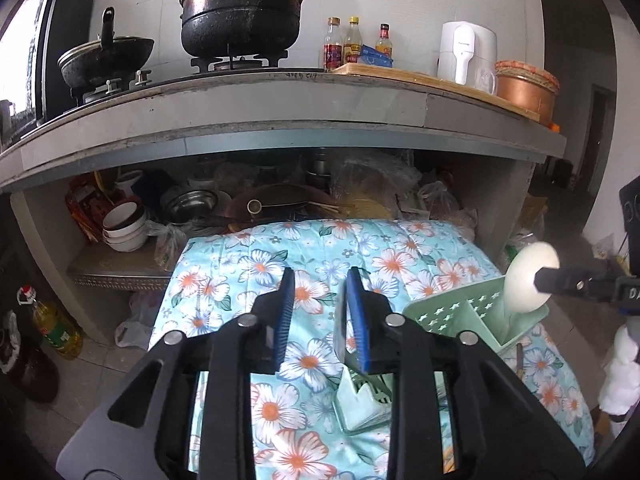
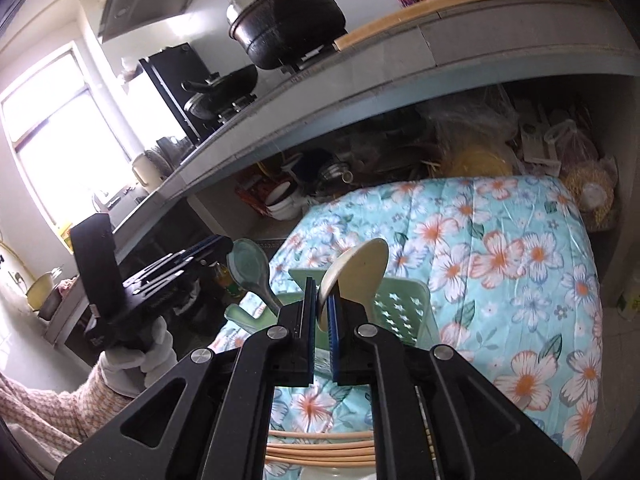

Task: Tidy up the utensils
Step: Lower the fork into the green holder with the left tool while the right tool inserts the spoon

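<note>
A pale green plastic utensil holder (image 1: pixel 460 312) with star holes stands on a floral cloth (image 1: pixel 360 248). My right gripper (image 2: pixel 322 304) is shut on the bowl of a cream spoon (image 2: pixel 360 268), whose handle reaches down into the holder (image 2: pixel 400 308). In the left wrist view the spoon (image 1: pixel 528 280) shows above the holder with the right gripper's fingertips (image 1: pixel 544 278) on it. A green spoon (image 2: pixel 248 266) stands in the holder's left part. My left gripper (image 1: pixel 320 280) is open and empty, left of the holder. Several chopsticks (image 2: pixel 320 448) lie under the right gripper.
A grey counter (image 1: pixel 280 116) with a black pot (image 1: pixel 244 16), wok (image 1: pixel 106 58), bottles and a white kettle (image 1: pixel 466 50) overhangs the far side. The shelf below holds bowls (image 1: pixel 124 224) and bags. An oil bottle (image 1: pixel 56 324) stands on the floor at left.
</note>
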A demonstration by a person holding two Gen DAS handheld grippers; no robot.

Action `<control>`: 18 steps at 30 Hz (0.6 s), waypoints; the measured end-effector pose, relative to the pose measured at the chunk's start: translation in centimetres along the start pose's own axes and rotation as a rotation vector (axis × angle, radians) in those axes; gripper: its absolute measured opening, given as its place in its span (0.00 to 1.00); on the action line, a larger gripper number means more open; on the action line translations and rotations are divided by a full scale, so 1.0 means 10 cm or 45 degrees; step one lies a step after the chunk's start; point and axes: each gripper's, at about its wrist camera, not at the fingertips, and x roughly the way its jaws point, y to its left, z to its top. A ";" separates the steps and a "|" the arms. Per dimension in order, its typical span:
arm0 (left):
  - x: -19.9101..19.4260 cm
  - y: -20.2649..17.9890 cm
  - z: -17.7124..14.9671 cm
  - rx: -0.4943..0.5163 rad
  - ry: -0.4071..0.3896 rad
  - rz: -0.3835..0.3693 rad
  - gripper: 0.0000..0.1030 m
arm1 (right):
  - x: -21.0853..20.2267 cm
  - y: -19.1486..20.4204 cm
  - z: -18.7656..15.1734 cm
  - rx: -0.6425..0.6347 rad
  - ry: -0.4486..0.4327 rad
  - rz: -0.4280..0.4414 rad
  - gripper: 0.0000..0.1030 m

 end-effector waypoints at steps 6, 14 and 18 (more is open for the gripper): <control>-0.12 0.08 0.01 -0.076 -0.071 -0.027 0.48 | -0.03 0.01 0.01 -0.024 -0.017 -0.049 0.35; -0.37 0.14 -0.01 -0.159 -0.184 -0.061 0.67 | -0.13 0.07 0.04 -0.057 -0.058 -0.068 0.47; -0.44 0.10 -0.05 -0.148 -0.179 -0.076 0.67 | -0.21 0.06 0.06 -0.055 -0.087 -0.066 0.50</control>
